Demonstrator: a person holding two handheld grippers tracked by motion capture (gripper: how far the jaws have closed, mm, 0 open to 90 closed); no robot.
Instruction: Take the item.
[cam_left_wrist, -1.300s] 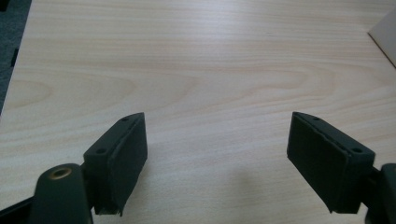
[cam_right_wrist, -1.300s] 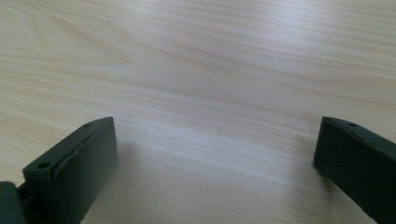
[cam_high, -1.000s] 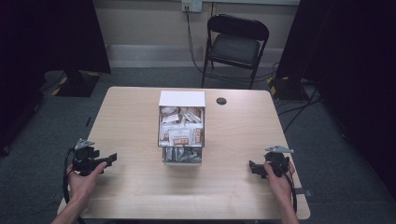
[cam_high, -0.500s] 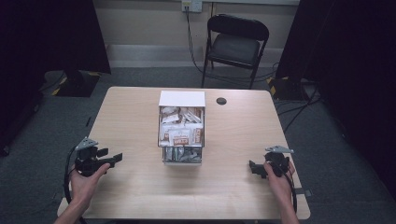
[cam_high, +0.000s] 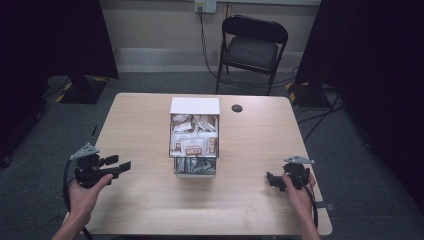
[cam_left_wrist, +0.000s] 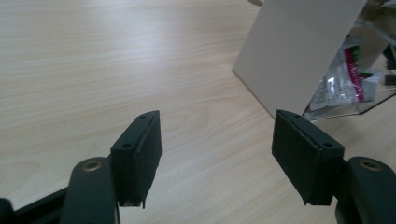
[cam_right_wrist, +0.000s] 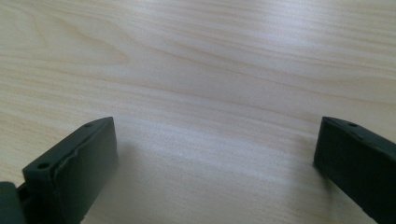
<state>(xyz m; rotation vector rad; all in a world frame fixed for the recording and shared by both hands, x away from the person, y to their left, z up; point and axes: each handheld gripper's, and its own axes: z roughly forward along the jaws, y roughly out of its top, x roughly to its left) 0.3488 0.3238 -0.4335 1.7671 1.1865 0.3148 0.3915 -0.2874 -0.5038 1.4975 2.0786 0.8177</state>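
— What did the box (cam_high: 194, 136) look like?

— It was clear with a white lid end, stuffed with snack packets (cam_high: 194, 145), in the middle of the table (cam_high: 135, 125).

— And your claws?

— Your left gripper (cam_high: 120, 164), left of the box, had just been closing, still spread, pinching nothing. Your right gripper (cam_high: 270, 180), right of the box, was spread wide.
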